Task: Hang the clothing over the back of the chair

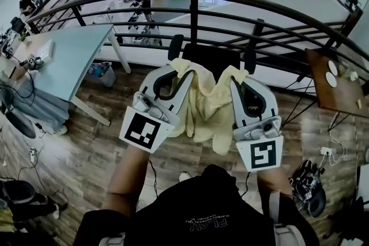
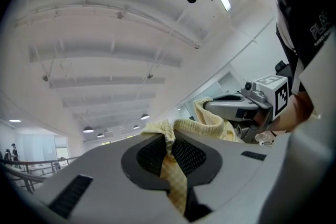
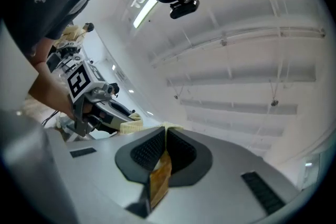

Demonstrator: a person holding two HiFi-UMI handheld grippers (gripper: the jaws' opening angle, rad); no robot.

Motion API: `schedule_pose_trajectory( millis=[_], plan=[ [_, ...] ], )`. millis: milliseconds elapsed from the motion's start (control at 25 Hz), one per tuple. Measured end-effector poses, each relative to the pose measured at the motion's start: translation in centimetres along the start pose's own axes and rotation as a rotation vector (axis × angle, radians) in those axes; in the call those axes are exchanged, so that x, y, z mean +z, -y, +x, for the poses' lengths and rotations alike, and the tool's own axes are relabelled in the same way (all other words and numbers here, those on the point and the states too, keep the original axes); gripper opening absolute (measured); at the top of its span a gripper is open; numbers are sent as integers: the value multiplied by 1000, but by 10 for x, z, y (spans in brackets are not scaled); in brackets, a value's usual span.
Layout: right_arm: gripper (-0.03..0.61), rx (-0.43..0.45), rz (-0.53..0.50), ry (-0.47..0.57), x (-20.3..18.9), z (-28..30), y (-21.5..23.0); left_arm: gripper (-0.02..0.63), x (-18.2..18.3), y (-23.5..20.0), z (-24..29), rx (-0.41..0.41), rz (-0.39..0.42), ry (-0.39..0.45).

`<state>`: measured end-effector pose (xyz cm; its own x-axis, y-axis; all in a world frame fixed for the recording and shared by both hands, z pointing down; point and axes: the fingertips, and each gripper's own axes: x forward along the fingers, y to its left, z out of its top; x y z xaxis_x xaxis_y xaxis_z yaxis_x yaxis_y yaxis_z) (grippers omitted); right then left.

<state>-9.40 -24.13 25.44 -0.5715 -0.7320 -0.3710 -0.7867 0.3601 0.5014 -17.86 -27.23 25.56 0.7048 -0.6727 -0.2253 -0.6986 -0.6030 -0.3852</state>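
The only writing I can read is the white print on my black shirt (image 1: pixel 173 222), low in the head view and upside down: "PLAY". A smaller line beside it is too fine to make out. Each of my tongs carries a cube with a black-and-white square marker.

My left tongs (image 1: pixel 172 69) are nearly closed, with the pads pinching a fold of the yellow knit garment (image 1: pixel 204 106). My right tongs (image 1: pixel 237 76) are clamped the same way on another fold of it. The garment hangs slack between the two at the centre of the frame, near the black chair back (image 1: pixel 212 57) and in front of it. I cannot tell whether the cloth touches the chair.

Just beyond the chair, the dark railing (image 1: pixel 193 14) crosses the whole upper frame. At the left stands a pale bench (image 1: pixel 69 55) with a bin (image 1: pixel 102 73) on the floor by its leg. A small wooden table (image 1: pixel 323 92) sits at the right edge. A dark bag (image 1: pixel 308 187) lies on the wood floor (image 1: pixel 86 152) at the lower right. Open floor shows on both sides of the chair.
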Motion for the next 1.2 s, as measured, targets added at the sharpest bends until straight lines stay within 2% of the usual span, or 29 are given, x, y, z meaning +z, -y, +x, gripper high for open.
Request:
schedule_pose_trajectory(
  millis=[120, 280, 560, 1200],
  plan=[
    [25, 3, -60, -15, -8, 6, 1, 35, -6, -4, 6, -4, -3, -5],
    [25, -12, -1, -23, -15, 14, 9, 35, -11, -6, 13, -10, -22, -6],
    [25, 7, -8, -53, -36, 32, 31, 37, -28, -19, 43, -8, -13, -53],
    [25, -8, 19, -57, -69, 70, 64, 37, -61, -55, 82, -7, 36, -137]
  ],
)
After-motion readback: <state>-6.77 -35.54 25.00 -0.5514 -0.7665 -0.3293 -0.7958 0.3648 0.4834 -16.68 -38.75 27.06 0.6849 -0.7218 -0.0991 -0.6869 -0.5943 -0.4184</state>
